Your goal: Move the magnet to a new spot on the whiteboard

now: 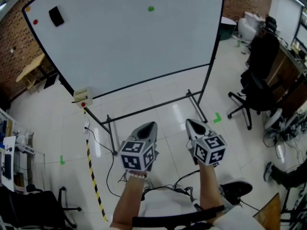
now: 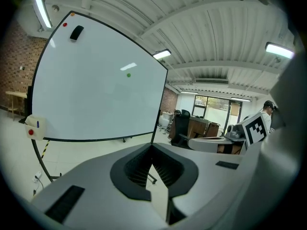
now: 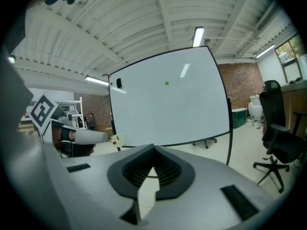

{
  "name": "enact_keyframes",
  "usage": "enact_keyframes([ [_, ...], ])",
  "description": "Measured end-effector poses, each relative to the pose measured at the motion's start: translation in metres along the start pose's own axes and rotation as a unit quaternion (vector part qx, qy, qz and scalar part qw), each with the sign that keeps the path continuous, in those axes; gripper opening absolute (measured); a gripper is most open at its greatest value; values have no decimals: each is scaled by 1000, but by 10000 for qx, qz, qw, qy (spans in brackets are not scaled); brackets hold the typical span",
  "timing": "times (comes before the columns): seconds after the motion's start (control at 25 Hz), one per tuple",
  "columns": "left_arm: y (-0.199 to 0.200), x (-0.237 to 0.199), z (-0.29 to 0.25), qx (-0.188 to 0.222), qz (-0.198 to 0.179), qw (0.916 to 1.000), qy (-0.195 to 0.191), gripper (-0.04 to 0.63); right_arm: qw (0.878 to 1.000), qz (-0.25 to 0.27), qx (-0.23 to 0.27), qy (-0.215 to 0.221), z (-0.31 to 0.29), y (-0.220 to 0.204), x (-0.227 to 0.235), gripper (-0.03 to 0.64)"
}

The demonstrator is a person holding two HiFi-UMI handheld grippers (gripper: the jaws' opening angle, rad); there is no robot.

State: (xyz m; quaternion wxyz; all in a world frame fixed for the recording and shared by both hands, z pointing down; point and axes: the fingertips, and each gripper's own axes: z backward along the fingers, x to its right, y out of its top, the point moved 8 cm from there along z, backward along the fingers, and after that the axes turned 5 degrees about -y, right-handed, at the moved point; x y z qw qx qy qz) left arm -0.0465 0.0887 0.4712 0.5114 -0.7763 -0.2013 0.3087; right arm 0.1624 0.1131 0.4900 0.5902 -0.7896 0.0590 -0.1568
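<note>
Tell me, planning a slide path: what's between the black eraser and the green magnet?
Bare whiteboard; the head view shows nothing between the black eraser and green magnet.

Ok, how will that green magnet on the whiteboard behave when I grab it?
The green magnet looks like a small round disc, so it is probably stiff and light. On the smooth whiteboard it may slide before lifting off. It seems to sit low, likely giving little edge to pinch, so it could slip.
</note>
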Motion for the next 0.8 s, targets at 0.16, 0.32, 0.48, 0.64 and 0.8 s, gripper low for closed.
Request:
enact_keyframes([
  [0.16,4,-15,7,75,34,9999,-148,-2,9999,70,17,-88,-5,3,-19,1],
  [0.32,11,-27,13,145,45,9995,-266,-2,9997,150,6,-176,-9,6,-33,0],
  [0.48,15,-34,18,207,69,9991,-353,-2,9994,229,11,-260,-11,10,-42,0],
  [0.64,16,-41,19,215,89,9989,-412,-2,9991,243,17,-342,-13,12,-45,0],
  [0.8,19,-48,22,243,96,9987,-430,-2,9990,251,2,-359,-18,12,-51,0],
])
